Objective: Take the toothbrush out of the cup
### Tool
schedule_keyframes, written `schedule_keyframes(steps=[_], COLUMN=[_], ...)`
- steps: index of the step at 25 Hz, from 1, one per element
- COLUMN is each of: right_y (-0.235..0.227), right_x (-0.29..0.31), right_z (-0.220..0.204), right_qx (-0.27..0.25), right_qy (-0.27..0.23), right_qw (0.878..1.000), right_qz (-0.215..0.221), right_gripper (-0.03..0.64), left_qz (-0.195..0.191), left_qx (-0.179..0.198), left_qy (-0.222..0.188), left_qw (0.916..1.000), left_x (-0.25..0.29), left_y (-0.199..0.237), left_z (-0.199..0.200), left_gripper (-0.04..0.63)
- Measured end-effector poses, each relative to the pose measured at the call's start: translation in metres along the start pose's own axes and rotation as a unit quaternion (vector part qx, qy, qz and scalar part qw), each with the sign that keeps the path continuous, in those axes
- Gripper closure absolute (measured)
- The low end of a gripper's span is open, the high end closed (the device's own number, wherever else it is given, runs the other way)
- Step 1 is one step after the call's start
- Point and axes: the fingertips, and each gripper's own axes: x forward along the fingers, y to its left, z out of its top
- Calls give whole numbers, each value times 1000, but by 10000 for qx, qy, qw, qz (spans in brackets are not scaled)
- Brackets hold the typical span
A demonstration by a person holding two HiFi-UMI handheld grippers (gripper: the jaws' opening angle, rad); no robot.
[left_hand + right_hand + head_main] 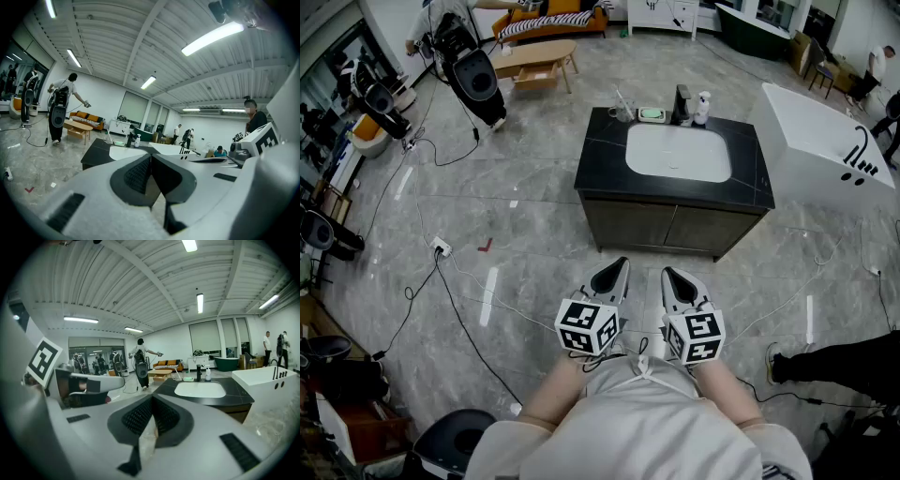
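A clear cup with a thin toothbrush leaning out of it stands at the back left corner of the black vanity top, left of the white sink. Both grippers hang side by side in front of the vanity, well short of it and above the floor. My left gripper is shut with nothing in it, its pads meeting. My right gripper is likewise shut and empty. The cup shows small and far off in both gripper views.
On the vanity's back edge are a green soap dish, a black faucet and a spray bottle. A white bathtub stands to the right. Cables trail over the floor at left. A person's foot is at right.
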Motion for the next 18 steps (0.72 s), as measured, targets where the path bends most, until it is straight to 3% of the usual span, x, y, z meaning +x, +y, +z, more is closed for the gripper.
schedule_keyframes(steps=[18], right_y=[19], right_x=[36], right_z=[-8], right_qx=[365], right_qy=[88], right_qw=[9990], right_qz=[-253], right_gripper=[591], left_qz=[-244], left_qx=[-168], left_qy=[115], left_qw=[9995], left_x=[-6], left_y=[43], left_z=[-3], left_gripper=[575])
